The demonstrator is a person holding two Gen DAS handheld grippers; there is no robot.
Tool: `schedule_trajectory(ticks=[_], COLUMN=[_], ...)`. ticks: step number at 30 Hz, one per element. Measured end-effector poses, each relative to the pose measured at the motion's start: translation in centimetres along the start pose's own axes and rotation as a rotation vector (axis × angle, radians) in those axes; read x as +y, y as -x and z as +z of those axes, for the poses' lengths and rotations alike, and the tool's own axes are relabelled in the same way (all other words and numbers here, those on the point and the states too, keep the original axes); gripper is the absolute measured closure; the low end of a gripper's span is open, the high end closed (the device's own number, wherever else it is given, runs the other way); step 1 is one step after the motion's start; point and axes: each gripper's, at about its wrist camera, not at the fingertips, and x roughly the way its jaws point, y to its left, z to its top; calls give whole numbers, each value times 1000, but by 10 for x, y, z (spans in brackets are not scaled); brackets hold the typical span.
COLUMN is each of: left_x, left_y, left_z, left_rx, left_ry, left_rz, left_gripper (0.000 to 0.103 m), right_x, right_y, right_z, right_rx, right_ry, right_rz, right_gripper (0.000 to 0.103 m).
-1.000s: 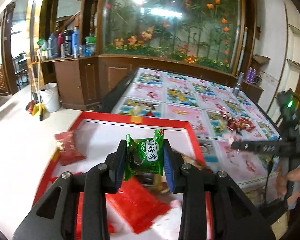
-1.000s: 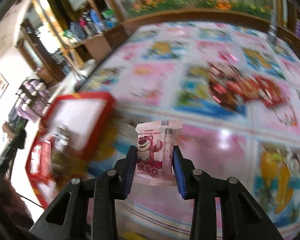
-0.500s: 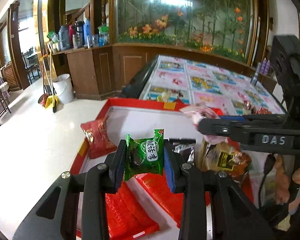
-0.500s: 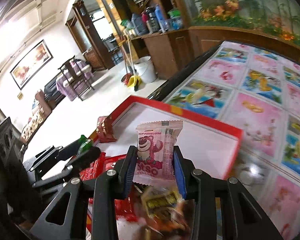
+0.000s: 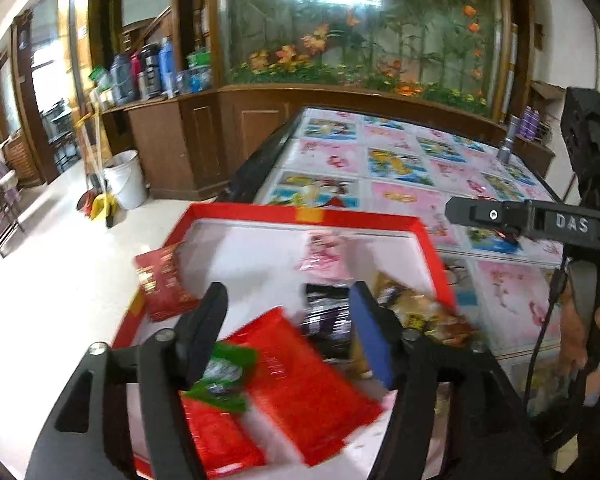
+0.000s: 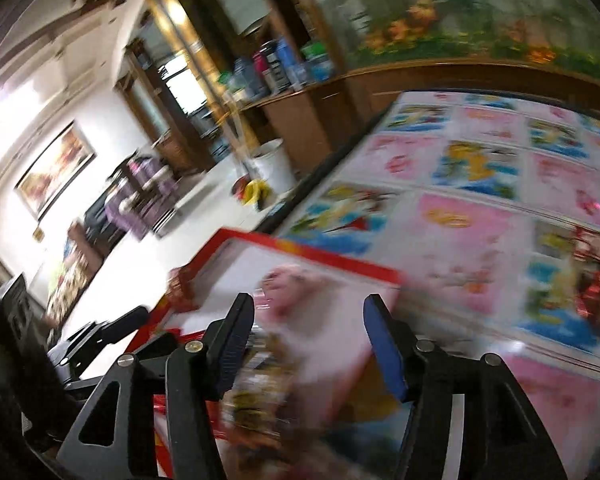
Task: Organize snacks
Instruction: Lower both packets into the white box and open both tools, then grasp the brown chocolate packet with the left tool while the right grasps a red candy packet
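A red-rimmed box (image 5: 304,213) with a white floor sits at the table's near end. My left gripper (image 5: 288,320) hangs over it, jaws opening, nothing pressed between the pads. The green snack packet (image 5: 224,376) has dropped free below the left finger onto red packets (image 5: 300,376). My right gripper (image 6: 308,336) is over the same box (image 6: 300,247), jaws opening. The pink bear packet (image 6: 296,292) is blurred and falling loose ahead of its fingers; it also shows in the box as a pink packet (image 5: 324,254). In the left wrist view the right gripper's finger (image 5: 500,216) reaches in from the right.
The box also holds a dark red packet (image 5: 160,280) on its left rim, a black packet (image 5: 326,312) and a brown-yellow packet (image 5: 416,308). The table (image 5: 400,168) has a cartoon-tile cloth; red snacks (image 6: 596,280) lie on it. A white bucket (image 5: 124,178) stands on the floor.
Both grippers have opened. The green packet has left the left gripper and fallen onto the red packets. The pink bear packet has left the right gripper, which swung right.
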Motion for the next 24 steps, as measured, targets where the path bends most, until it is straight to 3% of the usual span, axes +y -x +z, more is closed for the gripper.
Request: schedule_trajectory(ticks=[8,14,19,24], left_x=[-74,-126,-163,-193], left_y=[-5,-13,-18,-32], left_z=[13,23,30,48], left_rx=[12,29,58,57], left_ry=[-148,-235,-295,-331], left_rz=[-68,-123,-159,-150], left_gripper=[31,31,31,28], right_x=[-128,-239,-299,-310], right_y=[62,111,91,66], right_z=[-1,8,23,17], right_rx=[-72,-136,-86,-10], right_ry=[-154,-374,-478,-429], right_rz=[-207,-325,-345,-406], right_gripper=[43,39,39,42])
